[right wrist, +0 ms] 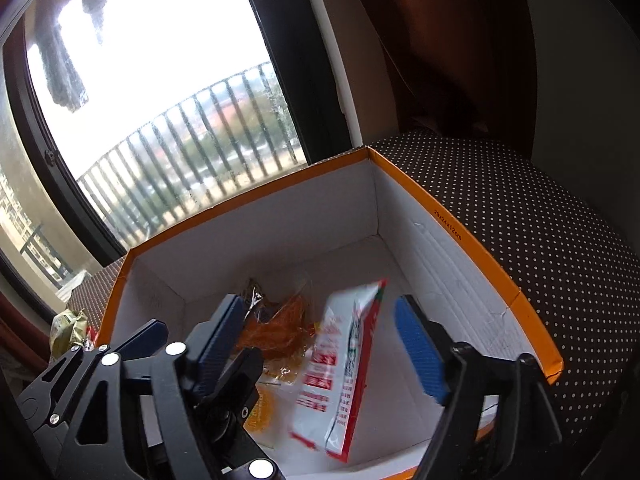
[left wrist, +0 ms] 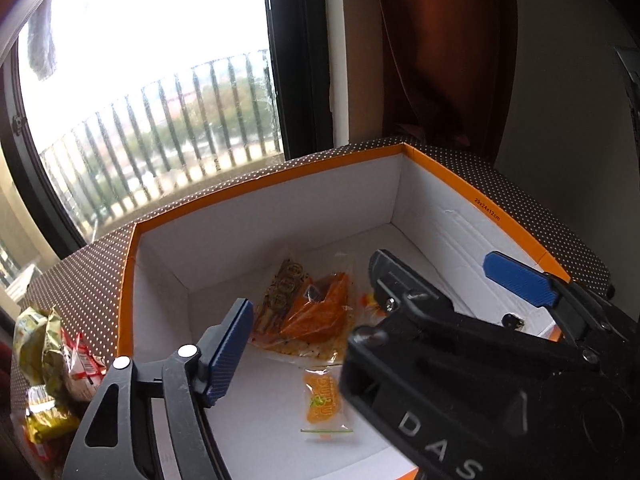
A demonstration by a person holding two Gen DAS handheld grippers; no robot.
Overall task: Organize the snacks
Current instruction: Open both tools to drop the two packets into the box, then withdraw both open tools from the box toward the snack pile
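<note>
Dropping snacks into the box (right wrist: 472,240): our right gripper (right wrist: 332,352) stands wide, the white-and-red packet (right wrist: 340,372) loose between its fingers; our left gripper (left wrist: 384,304) gapes empty. Next, the pile of snacks (left wrist: 48,356) outside.

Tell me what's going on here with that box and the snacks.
A person with a gripper in each hand is sorting snacks into an orange-rimmed box. The right gripper is open, and a blurred white-and-red packet sits between its fingers, apparently dropping in. The left gripper is open and empty above the box. An orange snack bag and a small orange sachet already lie inside. More packets wait outside, left of the box.
</note>
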